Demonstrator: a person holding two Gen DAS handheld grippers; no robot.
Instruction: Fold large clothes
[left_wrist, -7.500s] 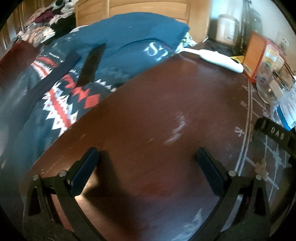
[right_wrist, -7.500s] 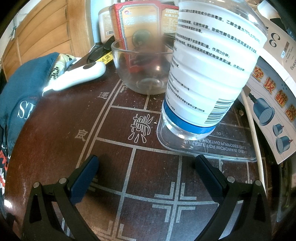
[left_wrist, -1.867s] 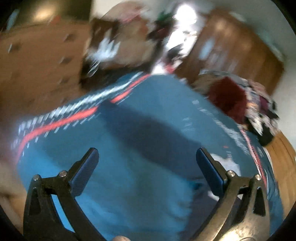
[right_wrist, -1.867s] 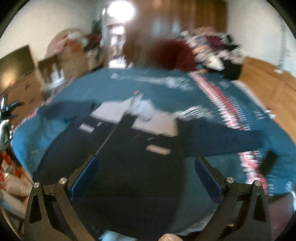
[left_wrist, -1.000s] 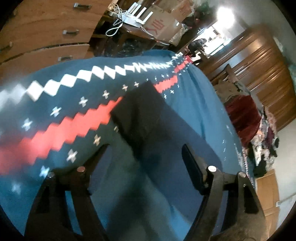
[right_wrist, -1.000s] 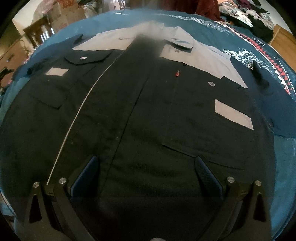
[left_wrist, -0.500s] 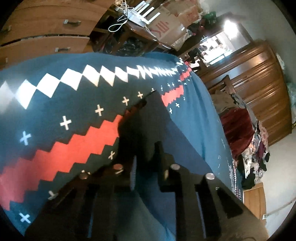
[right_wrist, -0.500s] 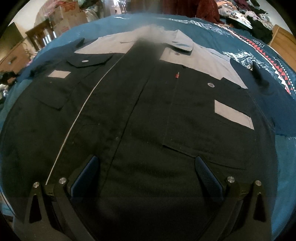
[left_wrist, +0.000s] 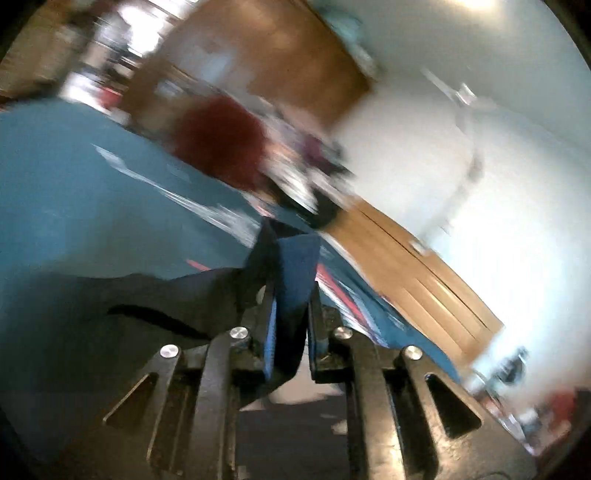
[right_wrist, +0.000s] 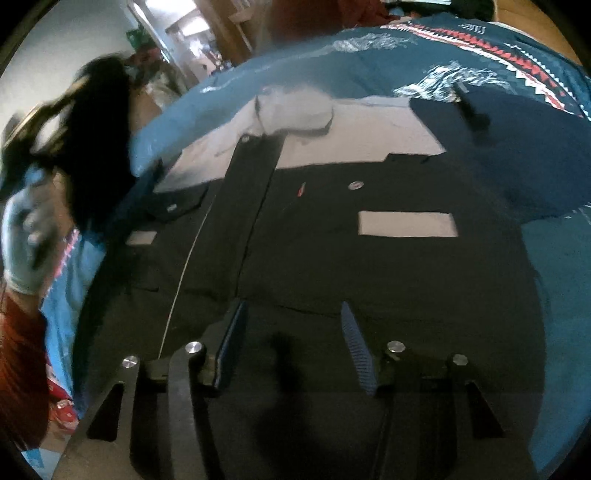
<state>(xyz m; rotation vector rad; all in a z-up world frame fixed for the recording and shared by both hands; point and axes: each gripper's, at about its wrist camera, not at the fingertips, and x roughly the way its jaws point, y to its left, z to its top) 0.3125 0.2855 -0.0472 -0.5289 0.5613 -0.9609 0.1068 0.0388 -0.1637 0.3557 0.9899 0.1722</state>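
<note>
The left gripper (left_wrist: 291, 295) has its jaws clamped together on the sleeve (left_wrist: 295, 269) of a dark work jacket (right_wrist: 332, 258), the cloth pinched between the blue pads and standing up out of them in a folded peak. From that pinch the sleeve trails down and to the left as a dark band over the teal blanket (left_wrist: 74, 184). The left wrist view is badly smeared, so little beyond this reads clearly: a dark red heap (left_wrist: 221, 140) past the bed, a wooden panel (left_wrist: 417, 269) to the right and a pale wall (left_wrist: 461, 155) above it.

The right gripper (right_wrist: 291, 325) hangs over the lower front of the jacket with its jaws apart and nothing between them; whether the fingertips touch the cloth cannot be told. The jacket lies flat on the bed, front side up, collar (right_wrist: 295, 107) away from the camera, with a grey yoke across the shoulders and grey strips over the chest pockets. Its other sleeve (right_wrist: 517, 155) lies spread out to the right on the blanket, near the red and white zigzag border (right_wrist: 517, 55).

At the left edge of the right wrist view, a gloved hand (right_wrist: 29, 236) with a red sleeve cuff below it holds the left gripper, blurred, with dark cloth raised above the bed beside it.
</note>
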